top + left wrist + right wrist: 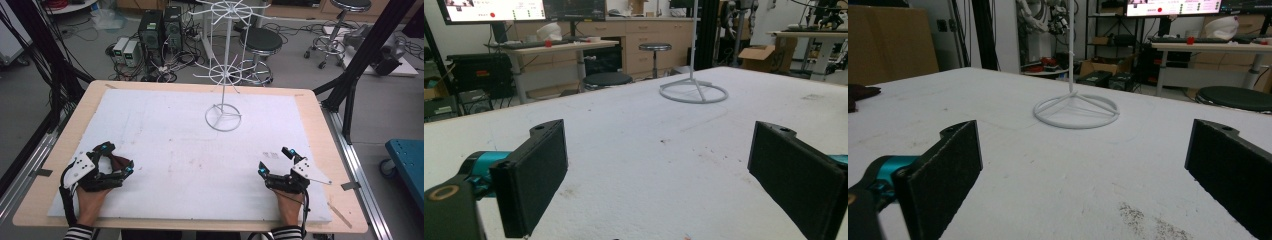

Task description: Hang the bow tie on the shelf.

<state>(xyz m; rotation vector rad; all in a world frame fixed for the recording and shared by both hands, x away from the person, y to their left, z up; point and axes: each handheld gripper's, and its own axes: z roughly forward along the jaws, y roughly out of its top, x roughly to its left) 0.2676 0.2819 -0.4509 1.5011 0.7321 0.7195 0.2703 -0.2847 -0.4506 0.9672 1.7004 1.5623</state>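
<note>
Both your grippers sit nearest the camera at the near edge of the worktop (60,145), the left gripper (117,160) and right gripper (274,159) well apart, each with its jaws spread wide and holding nothing. Ahead of you, toward the far middle of the white mat (165,150), stands the wire rack (223,75): a thin white pole rising upright from a ring base (223,119), with two tiers of spoked hooks above it. Judge it light and stiff but top-heavy and springy at the hooks, so it would likely tip or wobble if taken high. The pole just above the base looks the safest place to close on; the painted wire may be slick, so grip squarely. In the left gripper view the base (694,92) lies ahead and to the right; in the right gripper view it (1076,111) is nearly straight ahead. Beyond the worktop are stools (261,42), computer boxes (160,27) and cables on the floor. No label or writing on the rack can be read; the monitor text is too small to tell.
</note>
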